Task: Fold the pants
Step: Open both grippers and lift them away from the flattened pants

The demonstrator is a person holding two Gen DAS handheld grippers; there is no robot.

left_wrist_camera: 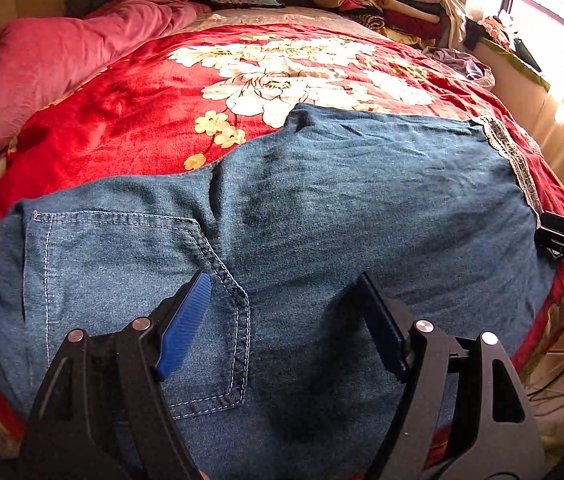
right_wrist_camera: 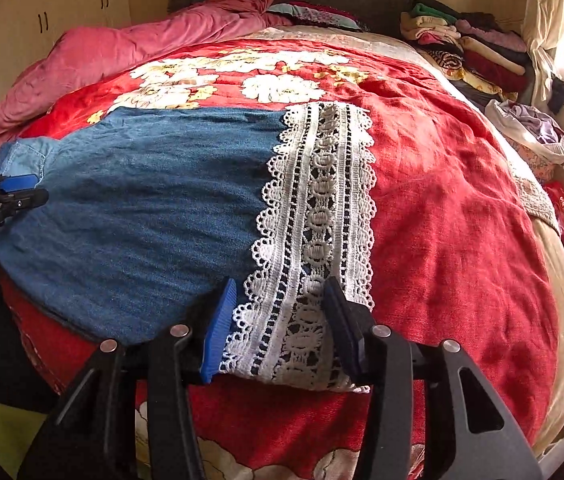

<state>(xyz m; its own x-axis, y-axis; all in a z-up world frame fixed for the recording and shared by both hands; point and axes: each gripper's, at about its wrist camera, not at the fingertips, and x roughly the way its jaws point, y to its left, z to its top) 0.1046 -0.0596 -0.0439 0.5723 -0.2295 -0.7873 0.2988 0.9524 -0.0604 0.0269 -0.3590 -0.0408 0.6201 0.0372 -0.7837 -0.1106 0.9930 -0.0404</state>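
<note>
on the bed, over a red floral blanket: one pair of blue denim pants, spread flat, waist end toward the left, hem toward the right. back pocket with pale stitching faces up near the waist. white lace trim runs across the hem.
left gripper: jaws released, spread wide above the pocket area, nothing between them.
right gripper: jaws released, straddling the lace trim at the near edge of the hem; contact with the cloth cannot be told.
pink quilt bunched at far left. stack of folded clothes at far right by the headboard.
</note>
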